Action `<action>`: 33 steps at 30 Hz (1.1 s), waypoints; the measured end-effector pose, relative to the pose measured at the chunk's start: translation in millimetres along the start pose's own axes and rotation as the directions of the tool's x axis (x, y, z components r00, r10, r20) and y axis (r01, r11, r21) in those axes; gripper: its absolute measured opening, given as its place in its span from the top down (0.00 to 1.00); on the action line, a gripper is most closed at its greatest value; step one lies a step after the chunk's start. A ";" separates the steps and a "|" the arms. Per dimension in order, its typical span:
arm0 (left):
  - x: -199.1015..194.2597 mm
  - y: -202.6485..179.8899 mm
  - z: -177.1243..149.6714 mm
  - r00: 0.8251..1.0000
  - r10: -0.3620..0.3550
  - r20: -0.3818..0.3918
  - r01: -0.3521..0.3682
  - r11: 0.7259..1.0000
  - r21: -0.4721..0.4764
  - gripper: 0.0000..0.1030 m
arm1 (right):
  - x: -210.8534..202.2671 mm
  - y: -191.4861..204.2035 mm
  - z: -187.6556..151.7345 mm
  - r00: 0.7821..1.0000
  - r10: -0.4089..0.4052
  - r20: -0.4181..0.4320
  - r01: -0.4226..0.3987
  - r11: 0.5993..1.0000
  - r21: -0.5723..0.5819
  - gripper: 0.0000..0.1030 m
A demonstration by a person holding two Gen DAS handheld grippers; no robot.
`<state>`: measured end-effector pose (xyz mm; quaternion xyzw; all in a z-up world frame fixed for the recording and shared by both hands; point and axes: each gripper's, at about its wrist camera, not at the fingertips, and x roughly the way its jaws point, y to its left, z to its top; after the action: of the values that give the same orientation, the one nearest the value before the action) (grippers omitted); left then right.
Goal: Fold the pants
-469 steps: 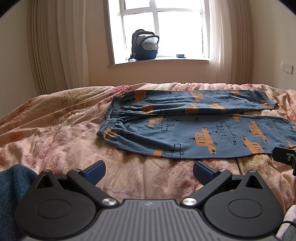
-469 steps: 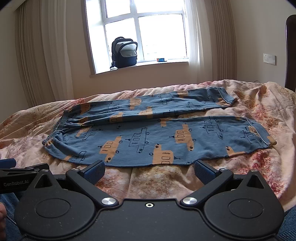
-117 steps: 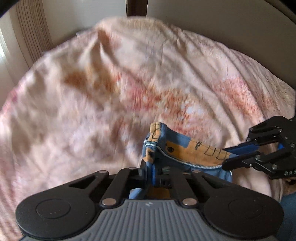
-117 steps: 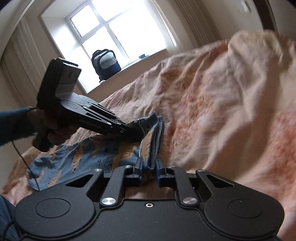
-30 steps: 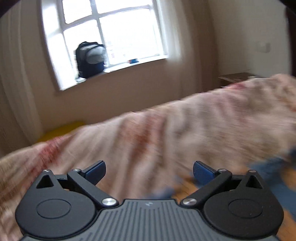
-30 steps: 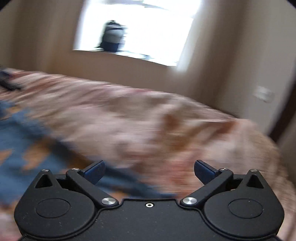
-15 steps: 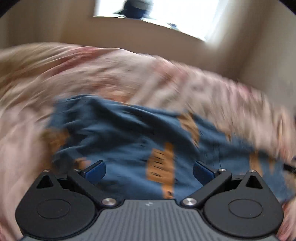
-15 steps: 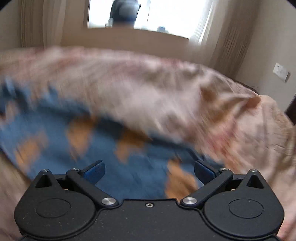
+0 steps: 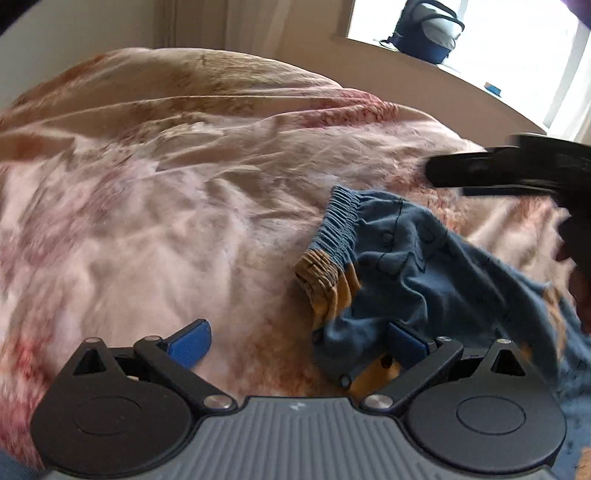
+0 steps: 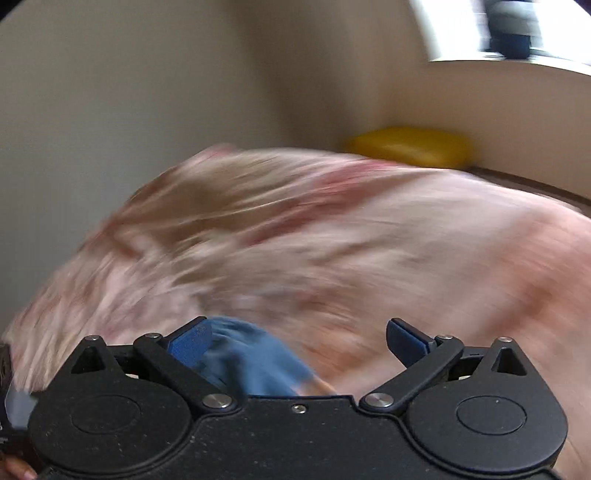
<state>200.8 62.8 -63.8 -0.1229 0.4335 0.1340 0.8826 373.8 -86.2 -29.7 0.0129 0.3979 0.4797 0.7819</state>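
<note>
The blue pants [image 9: 413, 266] with orange print lie bunched on the pink floral bedspread [image 9: 155, 206]; their gathered elastic waistband [image 9: 334, 236] faces me in the left wrist view. My left gripper [image 9: 295, 339] is open and empty, its right finger touching the waist fabric. My right gripper [image 10: 299, 341] is open, with a blurred blue piece of the pants [image 10: 251, 362] just in front of its left finger. The right gripper also shows from the side in the left wrist view [image 9: 517, 170], above the far edge of the pants.
A window sill with a dark blue backpack [image 9: 428, 33] lies beyond the bed. A yellow object [image 10: 410, 146] sits by the wall past the bed's far edge. The right wrist view is motion-blurred.
Both grippers have swung to the left, toward the waistband end of the pants. Both stay open. Half a second ago they looked down on the middle of the pants.
</note>
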 end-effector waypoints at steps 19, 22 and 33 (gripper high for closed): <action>19.7 36.9 16.9 0.971 -0.217 0.101 0.237 0.932 -0.275 0.29 | 46.5 -35.0 -26.3 0.988 0.128 -0.081 -0.137 0.983 -0.119 0.61; 21.6 38.4 16.0 0.966 -0.240 0.094 0.257 0.922 -0.290 0.51 | 44.8 -36.2 -26.7 0.988 0.134 -0.073 -0.142 0.983 -0.119 0.61; -2.1 42.9 14.5 0.959 -0.235 0.155 0.272 0.919 -0.284 0.84 | -1.1 -2.6 -27.9 0.987 -0.124 0.103 0.137 0.983 -0.123 0.17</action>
<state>195.5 107.4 -57.8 -0.3038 0.3355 0.0903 0.8872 357.8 -98.5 -49.1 -0.0415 0.3282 0.4512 0.8289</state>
